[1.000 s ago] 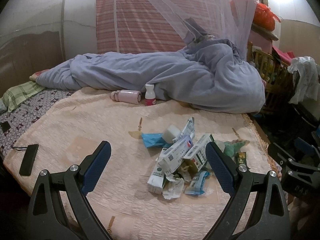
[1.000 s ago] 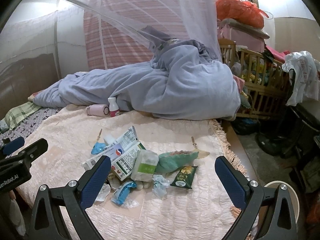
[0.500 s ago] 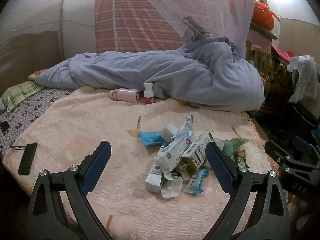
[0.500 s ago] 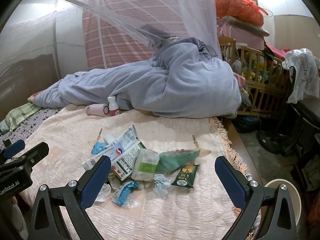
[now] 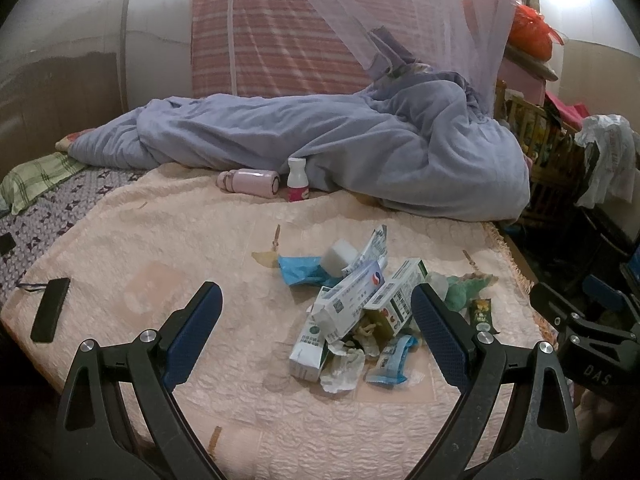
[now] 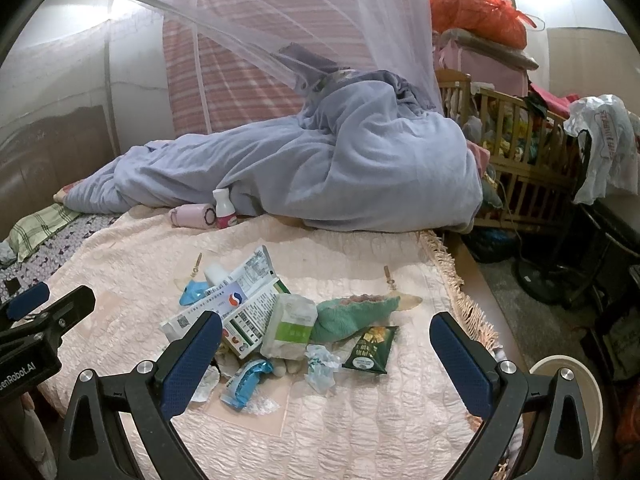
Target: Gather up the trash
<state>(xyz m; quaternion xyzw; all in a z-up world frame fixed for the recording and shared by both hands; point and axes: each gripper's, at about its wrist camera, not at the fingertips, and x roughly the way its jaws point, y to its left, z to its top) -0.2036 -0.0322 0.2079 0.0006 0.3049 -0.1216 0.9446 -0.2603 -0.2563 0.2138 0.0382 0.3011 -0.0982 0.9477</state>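
A heap of trash [image 6: 264,320] — medicine cartons [image 5: 352,304], a dark green snack packet [image 6: 370,350], blue wrappers [image 5: 390,364] and crumpled tissue [image 5: 342,368] — lies on the peach quilted bedspread [image 5: 168,240], near the bed's right edge. The left claw [image 5: 316,328] and the right claw [image 6: 326,356] both hover above it with jaws spread wide, holding nothing. Behind the heap a pink flask [image 5: 250,180] lies beside an upright small white bottle [image 5: 298,180] against a bunched grey-blue duvet [image 6: 360,168], and a white bin [image 6: 576,392] stands on the floor to the right.
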